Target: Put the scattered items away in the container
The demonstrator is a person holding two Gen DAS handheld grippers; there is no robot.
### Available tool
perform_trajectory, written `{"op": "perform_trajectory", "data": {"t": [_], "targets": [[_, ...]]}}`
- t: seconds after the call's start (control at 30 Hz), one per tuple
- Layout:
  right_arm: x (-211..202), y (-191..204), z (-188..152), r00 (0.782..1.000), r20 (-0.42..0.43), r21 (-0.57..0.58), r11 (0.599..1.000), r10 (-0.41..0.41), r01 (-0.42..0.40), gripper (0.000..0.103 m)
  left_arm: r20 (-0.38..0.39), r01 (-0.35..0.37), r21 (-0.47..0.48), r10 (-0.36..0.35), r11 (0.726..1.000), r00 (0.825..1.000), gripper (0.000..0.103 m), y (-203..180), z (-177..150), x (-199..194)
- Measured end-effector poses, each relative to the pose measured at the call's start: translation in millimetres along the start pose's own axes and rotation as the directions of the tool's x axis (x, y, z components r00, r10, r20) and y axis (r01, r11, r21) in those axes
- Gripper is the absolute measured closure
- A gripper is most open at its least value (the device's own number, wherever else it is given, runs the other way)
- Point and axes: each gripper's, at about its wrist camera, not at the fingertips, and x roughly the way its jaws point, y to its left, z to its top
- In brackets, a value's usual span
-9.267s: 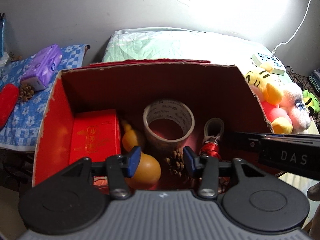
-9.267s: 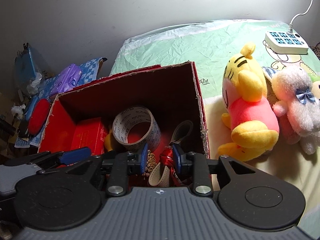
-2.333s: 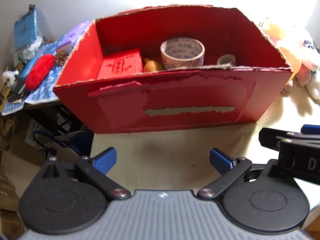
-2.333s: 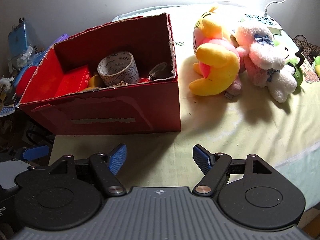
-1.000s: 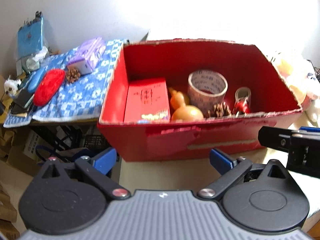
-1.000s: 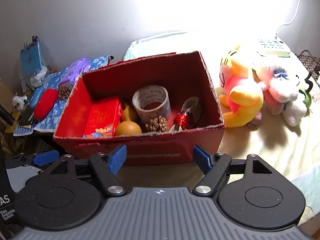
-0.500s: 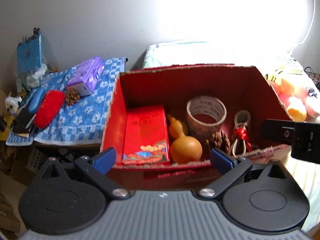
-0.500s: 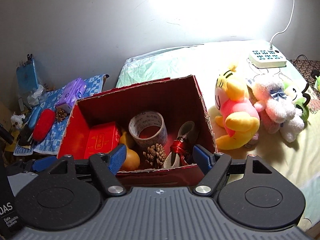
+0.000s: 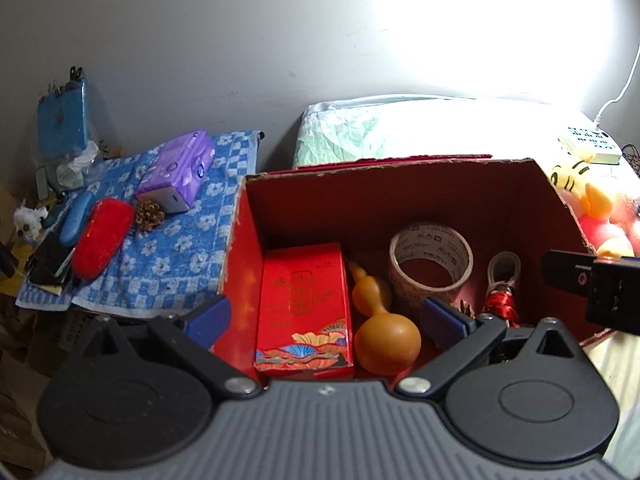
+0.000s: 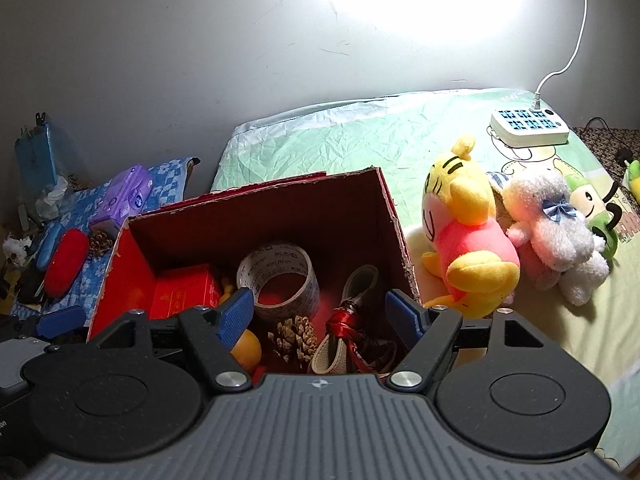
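Left wrist view: the left gripper [image 9: 326, 318] hangs over the near edge of the red cardboard box [image 9: 400, 184], jaws wide and empty. Inside lie one glossy red carton [image 9: 304, 304], one smooth gourd [image 9: 384, 336], one tape roll [image 9: 432, 264] and one red-tasselled strap [image 9: 502, 296], with bare floor behind them.

Right wrist view: the right gripper [image 10: 320, 314] is likewise spread wide and empty above the box's near edge. One scaly pinecone [image 10: 294, 338] lies before the tape. Three fuzzy plush toys [image 10: 468, 232] sit on the crumpled sheet [image 10: 340, 140] to the box's right.

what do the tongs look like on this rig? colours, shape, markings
Both match: left tongs and right tongs have blue ribbed pads on black linkage arms with silver pivot screws, two round black discs and a grey ribbed body. White lettering on the black casing is cut off at both views' edges.
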Motion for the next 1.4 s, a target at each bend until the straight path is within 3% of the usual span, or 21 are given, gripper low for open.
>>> {"op": "perform_trajectory", "data": {"t": [0.67, 0.93, 1.4], "targets": [[42.6, 1.5, 9.5, 0.996, -0.085, 0.007, 0.999, 0.035, -0.034, 0.028, -0.028, -0.024, -0.007, 0.024, 1.0, 0.999, 0.001, 5.5, 10.9, 29.9], [48.1, 0.1, 11.9, 0.995, -0.092, 0.008, 0.999, 0.049, -0.048, 0.028, -0.032, -0.073, -0.024, 0.072, 0.997, 0.997, 0.001, 4.6, 13.2, 33.2], [50.1, -6.4, 14.4, 0.995, -0.084, 0.014, 0.999, 0.051, -0.05, 0.028, -0.052, -0.076, -0.06, 0.073, 0.995, 0.996, 0.001, 5.3, 13.1, 38.3]]}}
